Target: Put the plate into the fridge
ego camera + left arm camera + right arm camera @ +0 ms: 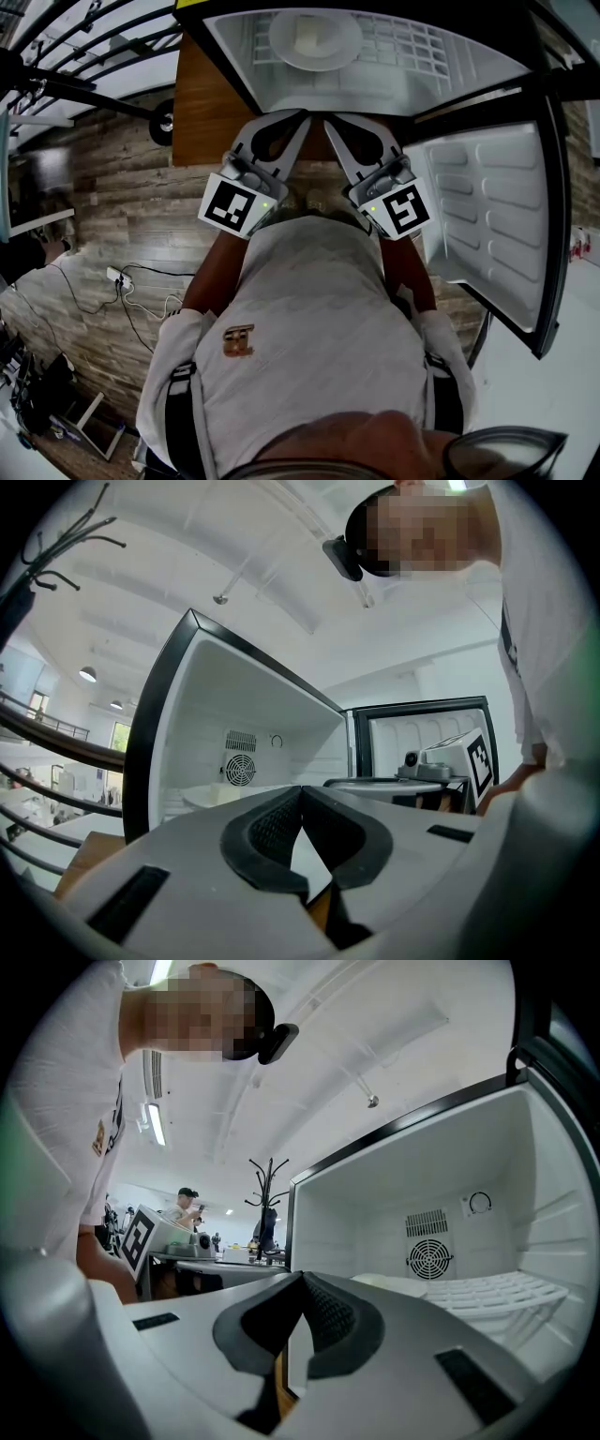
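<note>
Wide-open way into the fridge [281,89] straight ahead, door [478,216] swung off to the right. Only the plate [314,37] hogging the shelf [403,42], bare room beside it.

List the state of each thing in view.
door: open wide
plate: flat on the shelf inside the fridge
left gripper: shut, empty
right gripper: shut, empty
</note>
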`<state>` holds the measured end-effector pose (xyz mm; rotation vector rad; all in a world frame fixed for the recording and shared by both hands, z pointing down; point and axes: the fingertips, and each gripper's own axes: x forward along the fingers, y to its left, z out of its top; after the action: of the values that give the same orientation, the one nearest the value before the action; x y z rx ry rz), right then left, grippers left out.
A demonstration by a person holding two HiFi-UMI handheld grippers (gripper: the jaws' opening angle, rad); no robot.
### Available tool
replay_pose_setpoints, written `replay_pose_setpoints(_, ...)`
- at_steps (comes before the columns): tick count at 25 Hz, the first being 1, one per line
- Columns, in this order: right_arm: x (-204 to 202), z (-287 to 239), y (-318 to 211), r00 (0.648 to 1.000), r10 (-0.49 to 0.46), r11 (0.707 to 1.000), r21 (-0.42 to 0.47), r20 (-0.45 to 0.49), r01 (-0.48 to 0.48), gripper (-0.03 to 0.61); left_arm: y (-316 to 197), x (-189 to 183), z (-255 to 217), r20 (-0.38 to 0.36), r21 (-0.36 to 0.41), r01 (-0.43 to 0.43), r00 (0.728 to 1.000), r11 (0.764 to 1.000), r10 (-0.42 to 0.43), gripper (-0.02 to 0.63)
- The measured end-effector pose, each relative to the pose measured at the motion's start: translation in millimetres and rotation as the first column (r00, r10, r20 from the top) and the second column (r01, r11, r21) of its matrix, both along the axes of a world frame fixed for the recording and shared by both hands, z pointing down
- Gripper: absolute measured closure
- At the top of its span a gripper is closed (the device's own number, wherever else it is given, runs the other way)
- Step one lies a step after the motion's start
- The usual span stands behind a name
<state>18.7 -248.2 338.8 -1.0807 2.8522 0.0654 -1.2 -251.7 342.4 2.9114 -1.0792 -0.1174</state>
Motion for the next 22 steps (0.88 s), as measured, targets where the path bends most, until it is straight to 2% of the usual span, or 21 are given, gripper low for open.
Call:
replay_pose_setpoints(4,4.2,8.6,1.5,0.999,-0.01,1.0,-0.019,-0.032,0.01,0.546,0.2,-1.0,-1.7,0.0,0.003,0.011,1.0,1.0,-0.011,0.595)
replay_pose_setpoints(22,4.3,7.1,2.3,1.0,-0.007,1.0,-0.017,-0.03,0.007,0.546,1.9,0.7,-3.6,0.003,0.01,0.015,1.0,1.0,-0.015,0.595)
